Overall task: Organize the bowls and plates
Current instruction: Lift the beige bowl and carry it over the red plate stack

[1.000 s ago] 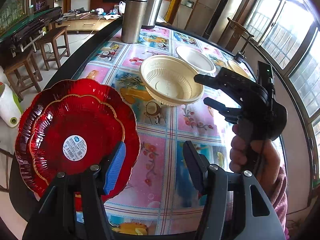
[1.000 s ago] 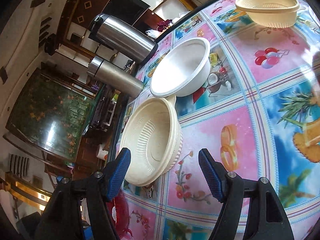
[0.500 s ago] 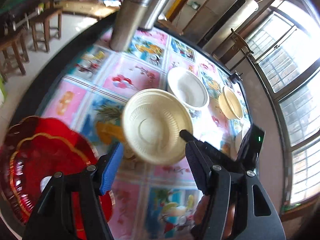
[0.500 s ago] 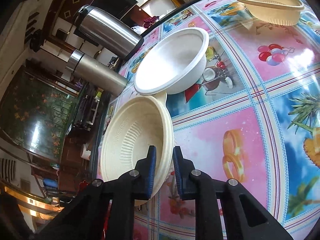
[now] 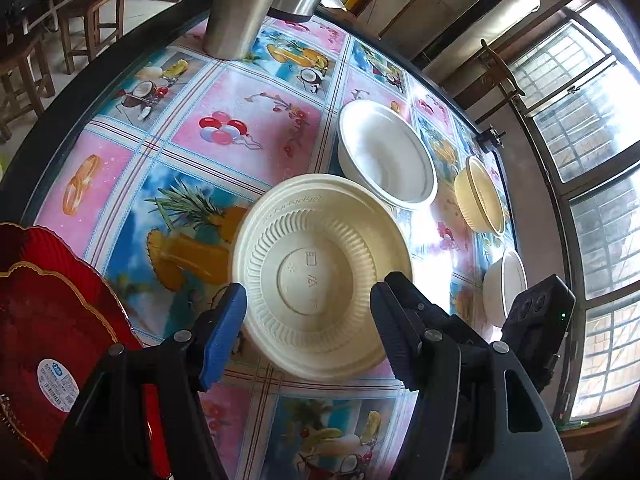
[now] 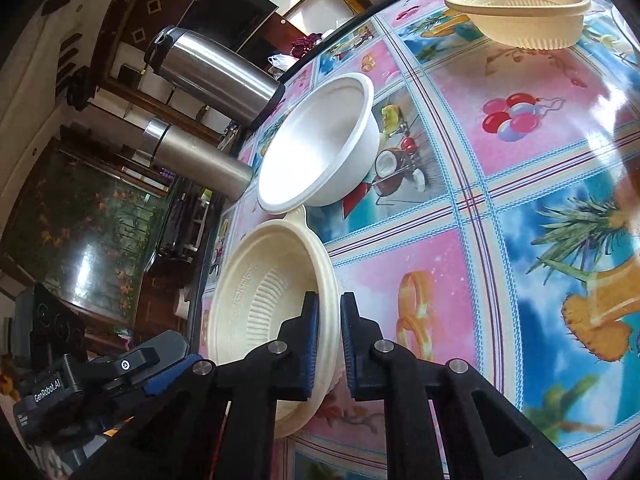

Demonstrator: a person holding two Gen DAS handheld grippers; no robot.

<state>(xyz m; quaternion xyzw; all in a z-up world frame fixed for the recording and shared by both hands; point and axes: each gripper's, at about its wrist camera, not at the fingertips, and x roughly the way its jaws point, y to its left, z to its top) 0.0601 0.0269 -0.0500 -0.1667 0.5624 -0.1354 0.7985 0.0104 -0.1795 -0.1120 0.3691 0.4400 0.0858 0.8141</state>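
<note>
- My right claw (image 6: 329,340) pinches the near rim of the cream ribbed bowl (image 5: 322,276), one pad inside the wall, one outside; my own fingers hide the bowl's lower edge, so I cannot tell whether it rests flat on the surface (image 6: 500,216).
- My left claw (image 5: 308,316) stands wide, holding nothing, its pads either side of that same bowl as seen from above.
- The red plates (image 5: 48,320) sit stacked at the left, cut off by the frame edge and partly behind my left finger.
- The white bowl (image 6: 320,144) stands just beyond the cream one; their rims look to touch, though I cannot be sure.
- Another cream bowl (image 6: 520,12) sits well apart; a further white bowl (image 5: 505,292) is half hidden by my right claw's body.
- Two steel flasks (image 6: 208,76) are cut off in the left view.
- A second ago my right claw was wide and short of the bowl; half a second ago it was closing on the rim. My left claw has swung from the plates toward the bowl.
</note>
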